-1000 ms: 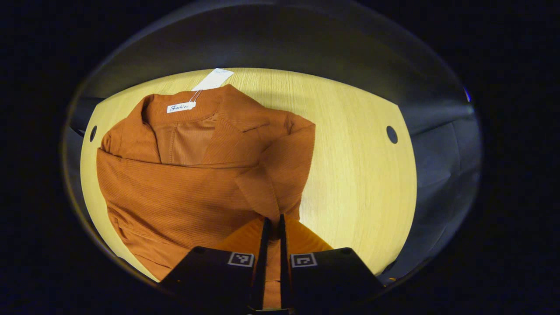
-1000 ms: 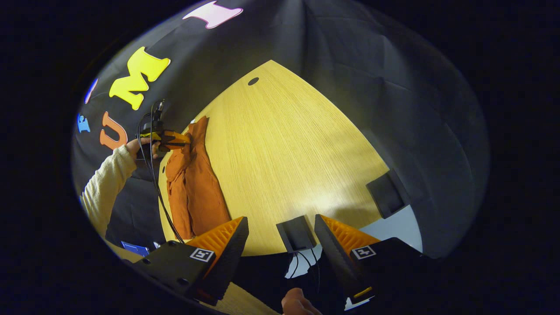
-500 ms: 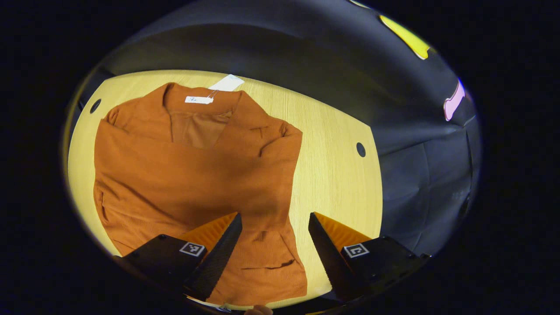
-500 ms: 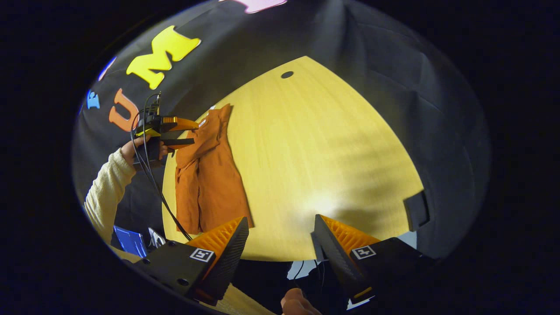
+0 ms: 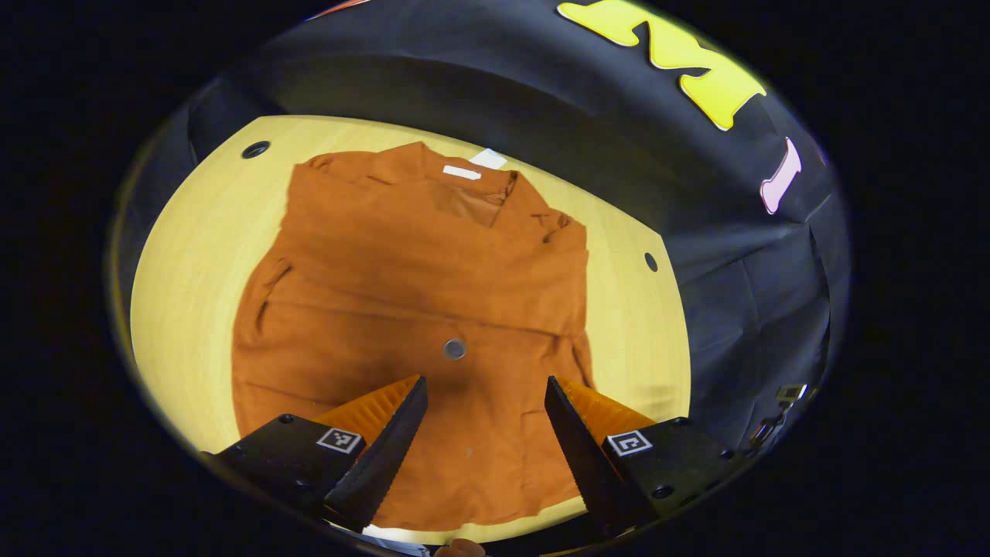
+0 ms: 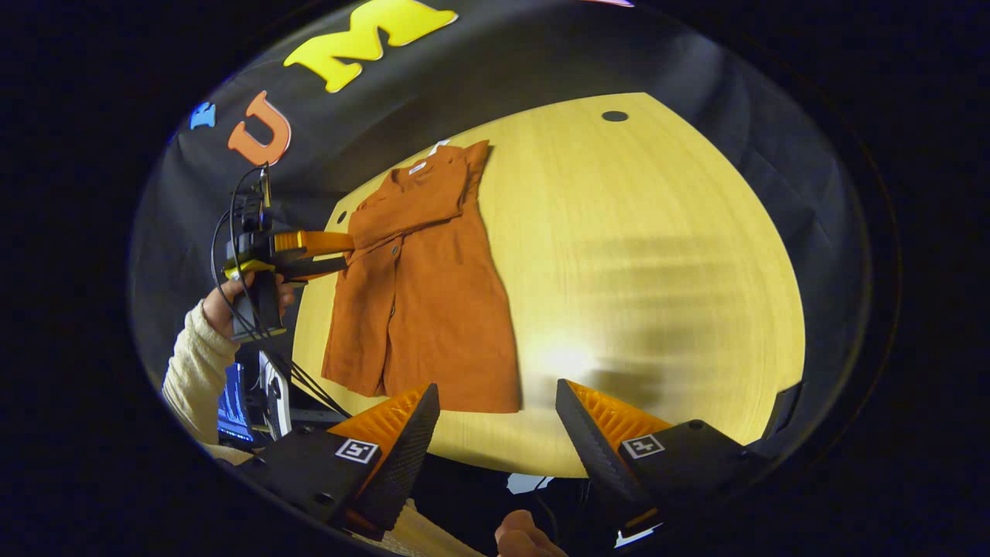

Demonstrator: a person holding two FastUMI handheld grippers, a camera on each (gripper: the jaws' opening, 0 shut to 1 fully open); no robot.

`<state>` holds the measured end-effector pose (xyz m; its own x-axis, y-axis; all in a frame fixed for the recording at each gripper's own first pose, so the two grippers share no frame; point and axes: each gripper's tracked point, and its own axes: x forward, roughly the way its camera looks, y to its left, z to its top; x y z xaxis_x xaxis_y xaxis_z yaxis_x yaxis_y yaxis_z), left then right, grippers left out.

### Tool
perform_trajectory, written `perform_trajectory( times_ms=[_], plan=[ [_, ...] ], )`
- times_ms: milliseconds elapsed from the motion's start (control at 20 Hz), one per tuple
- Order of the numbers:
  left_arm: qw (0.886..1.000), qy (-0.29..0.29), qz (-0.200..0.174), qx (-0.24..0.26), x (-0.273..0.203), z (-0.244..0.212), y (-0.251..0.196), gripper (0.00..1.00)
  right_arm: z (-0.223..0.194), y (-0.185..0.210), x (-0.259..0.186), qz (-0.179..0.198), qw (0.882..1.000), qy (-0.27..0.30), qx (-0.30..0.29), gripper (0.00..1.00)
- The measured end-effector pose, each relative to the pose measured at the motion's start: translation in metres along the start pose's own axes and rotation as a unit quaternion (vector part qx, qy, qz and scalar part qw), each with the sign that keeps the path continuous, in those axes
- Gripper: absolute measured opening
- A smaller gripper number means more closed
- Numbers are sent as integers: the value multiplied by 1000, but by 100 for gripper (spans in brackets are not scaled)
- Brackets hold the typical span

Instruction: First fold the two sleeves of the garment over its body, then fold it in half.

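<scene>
Both tongs released; risk of a skewed half-fold.
Your left tongs (image 5: 483, 414) hover spread over the garment (image 5: 418, 309), centre frame on the worktop (image 5: 186, 255); your right tongs (image 6: 495, 418) gape clear. Gripping one layer would drag the folded sleeves loose.

A: Where's the jacket (image 6: 421, 286)?
B: Flat on the left half of the wooden table (image 6: 642, 255), collar toward the top.

A: And the grippers?
B: Right gripper (image 6: 495, 433) gapes at the bottom; left gripper (image 6: 340, 254) at the jacket's left edge, in a hand (image 6: 232, 298).
</scene>
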<state>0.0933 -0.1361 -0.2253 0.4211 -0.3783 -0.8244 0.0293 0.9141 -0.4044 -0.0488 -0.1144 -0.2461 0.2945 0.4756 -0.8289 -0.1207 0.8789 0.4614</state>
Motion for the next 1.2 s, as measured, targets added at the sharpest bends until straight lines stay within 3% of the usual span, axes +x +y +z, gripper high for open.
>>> perform_trajectory(
  times_ms=[150, 200, 350, 600, 900, 1000, 1200],
  plan=[
    [999, -3, 36, 12, -24, -36, 54, 99, 1, 19, 22, -10, 1000, 23, -16, 93],
    [999, -7, 48, 14, -29, -47, 70, 99, 1, 27, 31, -14, 999, 30, -21, 98],
    [997, -3, 73, 14, -46, -80, 109, 99, -4, 49, 52, -16, 998, 51, -33, 98],
    [996, 30, 82, 0, -72, -108, 164, 99, -24, 51, 71, -29, 994, 95, -39, 98],
    [991, 125, 29, -21, -89, -142, 202, 99, -36, -7, 81, -75, 988, 132, -34, 98],
    [989, 141, 23, -30, -87, -140, 208, 99, -35, -7, 85, -57, 989, 137, 16, 98],
    [981, 180, -46, -58, -81, -139, 190, 99, -47, -4, 93, -12, 983, 170, 65, 94]
  ],
)
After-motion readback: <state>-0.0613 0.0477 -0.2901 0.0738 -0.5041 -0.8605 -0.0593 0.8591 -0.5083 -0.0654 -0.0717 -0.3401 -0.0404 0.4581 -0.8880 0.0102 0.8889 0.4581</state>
